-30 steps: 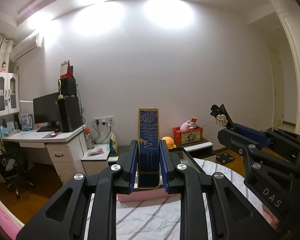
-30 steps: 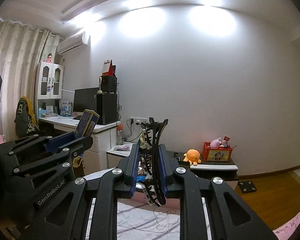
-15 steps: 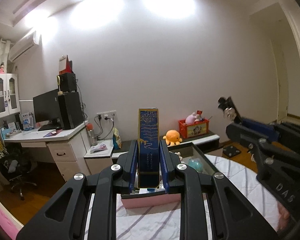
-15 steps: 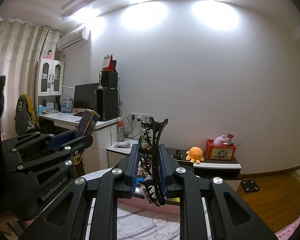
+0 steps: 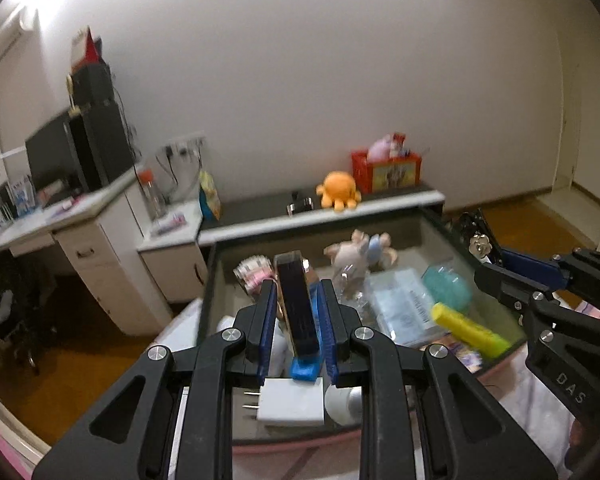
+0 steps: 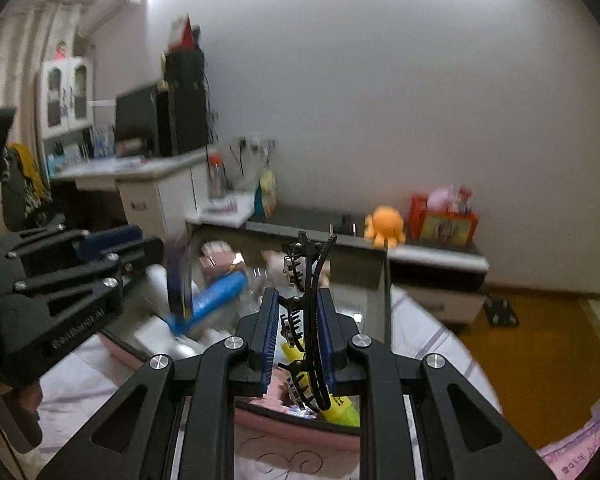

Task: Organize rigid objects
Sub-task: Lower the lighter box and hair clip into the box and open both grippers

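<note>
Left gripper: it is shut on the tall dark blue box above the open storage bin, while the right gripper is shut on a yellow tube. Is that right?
Not quite. The left gripper is shut on the dark blue box above the storage bin, but the right gripper is shut on a black hair claw clip, as the right wrist view shows. The yellow tube lies in the bin.
</note>
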